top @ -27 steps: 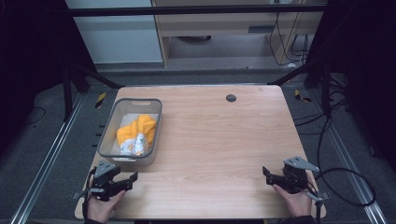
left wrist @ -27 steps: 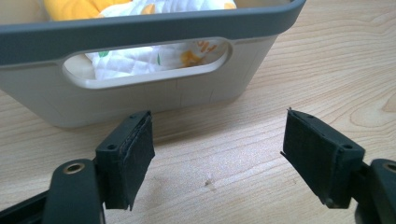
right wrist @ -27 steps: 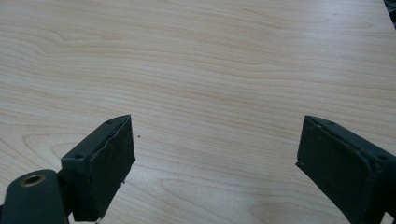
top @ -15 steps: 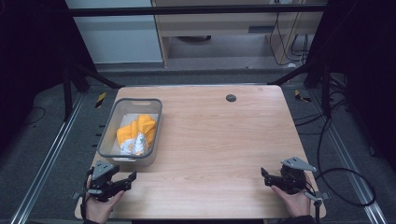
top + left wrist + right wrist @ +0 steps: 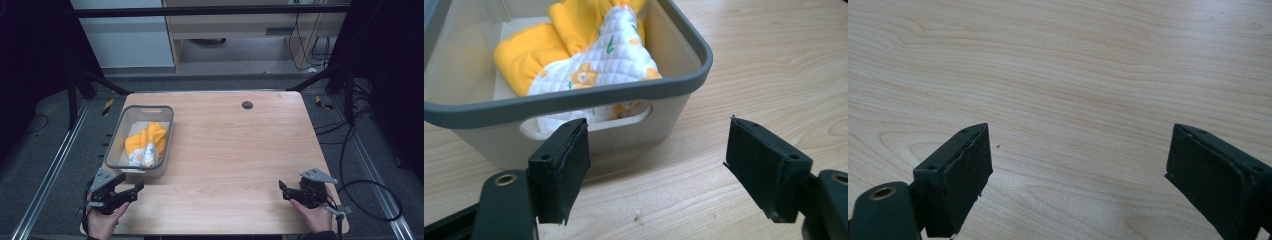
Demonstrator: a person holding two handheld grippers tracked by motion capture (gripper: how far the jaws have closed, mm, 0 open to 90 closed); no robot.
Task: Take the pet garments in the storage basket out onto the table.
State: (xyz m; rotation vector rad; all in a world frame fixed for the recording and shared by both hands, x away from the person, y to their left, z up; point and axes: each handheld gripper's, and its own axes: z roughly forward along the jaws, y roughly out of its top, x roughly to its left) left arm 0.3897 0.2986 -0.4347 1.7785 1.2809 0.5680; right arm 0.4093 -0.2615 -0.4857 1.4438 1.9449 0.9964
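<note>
While both jaws stand apart and empty, the left gripper (image 5: 656, 175) best approaches the yellow-and-white quilted cloth (image 5: 589, 65) inside the translucent grey-rimmed plastic bin (image 5: 574, 97) from above, clearing the near rim. Bare light wooden tabletop (image 5: 240, 150) before the spread right gripper (image 5: 1078, 180) gives free room.

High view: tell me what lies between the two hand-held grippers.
Bare wooden tabletop between left hand-held gripper and right hand-held gripper, in the high view.
</note>
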